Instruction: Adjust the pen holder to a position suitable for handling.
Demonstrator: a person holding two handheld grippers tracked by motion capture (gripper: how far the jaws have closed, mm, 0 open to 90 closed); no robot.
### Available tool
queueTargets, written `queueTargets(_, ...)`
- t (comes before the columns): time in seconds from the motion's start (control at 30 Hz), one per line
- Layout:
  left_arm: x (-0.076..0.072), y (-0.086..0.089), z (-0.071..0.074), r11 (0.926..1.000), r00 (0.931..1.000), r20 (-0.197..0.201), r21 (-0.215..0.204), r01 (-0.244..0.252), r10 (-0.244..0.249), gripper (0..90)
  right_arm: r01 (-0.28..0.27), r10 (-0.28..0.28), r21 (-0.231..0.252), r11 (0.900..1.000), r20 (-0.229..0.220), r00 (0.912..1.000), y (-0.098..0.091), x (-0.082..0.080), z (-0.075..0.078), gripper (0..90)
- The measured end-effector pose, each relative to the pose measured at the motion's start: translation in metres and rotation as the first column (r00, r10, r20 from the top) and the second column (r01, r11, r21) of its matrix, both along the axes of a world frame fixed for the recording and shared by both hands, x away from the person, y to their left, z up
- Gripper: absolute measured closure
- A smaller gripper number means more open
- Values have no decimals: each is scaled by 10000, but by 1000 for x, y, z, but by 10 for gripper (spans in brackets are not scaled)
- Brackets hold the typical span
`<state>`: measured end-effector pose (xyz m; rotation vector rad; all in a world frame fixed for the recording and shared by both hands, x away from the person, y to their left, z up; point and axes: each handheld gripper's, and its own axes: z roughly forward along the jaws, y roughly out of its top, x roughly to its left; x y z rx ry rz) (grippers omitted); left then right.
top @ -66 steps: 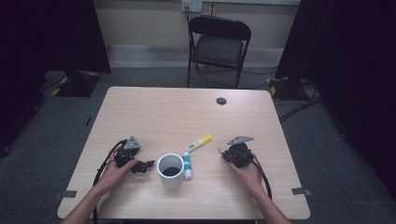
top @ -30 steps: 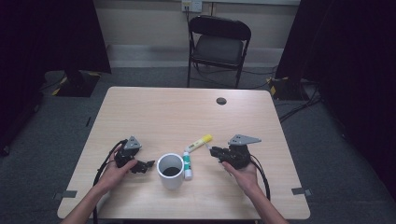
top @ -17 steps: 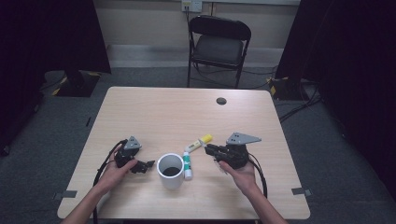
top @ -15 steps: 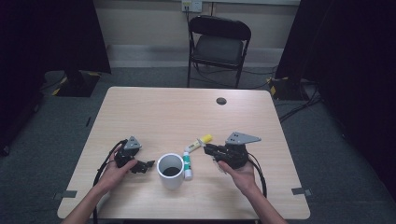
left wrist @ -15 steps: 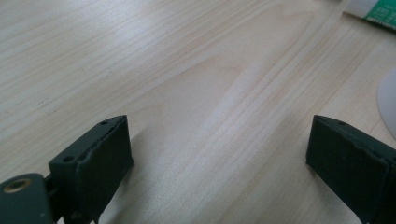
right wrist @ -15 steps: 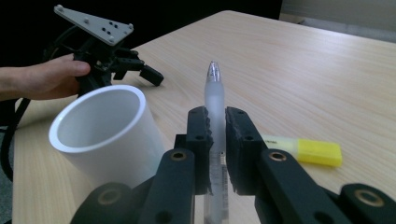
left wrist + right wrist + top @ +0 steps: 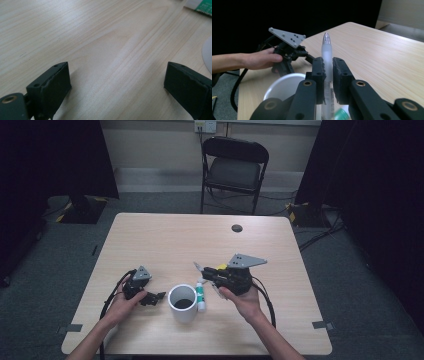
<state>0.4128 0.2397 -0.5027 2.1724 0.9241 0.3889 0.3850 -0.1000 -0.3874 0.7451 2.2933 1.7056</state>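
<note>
- I am clamping the right gripper (image 7: 327, 82) on a slim frosted-white pen with a clear rounded tip (image 7: 326, 53); in the right gripper view the pen is standing between the two black pads at centre frame, tip up.
- In the high view, the right gripper (image 7: 206, 272) is sitting right of centre, holding the pen just above and to the right of the white cylindrical cup (image 7: 183, 303).
- I am holding the left gripper (image 7: 158, 296) low, just left of the cup; in the left gripper view its jaws are standing wide apart with bare light wooden tabletop (image 7: 105, 50) between them, so it is gripping nothing.
- A white-and-green tube (image 7: 200, 296) is lying flat on the table, touching or just beside the cup's right wall.
- Risk: the pads are gripping the pen along a short length only, so it may be pivoting or slipping if I tilt the wrist quickly.
- Risk: lowering off-centre could be striking the cup rim and tipping the cup, since the left gripper is not bracing it.
- Risk: a low sweep of the right gripper could be knocking the tube.
</note>
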Motion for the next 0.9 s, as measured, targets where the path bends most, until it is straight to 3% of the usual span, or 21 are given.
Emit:
queueTargets(0.37,0,0,0,10000,10000,39,26,7,-7,63,-951,947,310,9950,148,9954,47,1,9,806)
queueTargets(0.57,0,0,0,10000,10000,39,-44,-34,34,63,-1230,1223,434,9915,183,9923,64,3,12,806)
queueTargets(0.9,0,0,0,10000,10000,47,-38,-37,37,63,-1516,1518,284,9880,-33,9884,88,7,4,806)
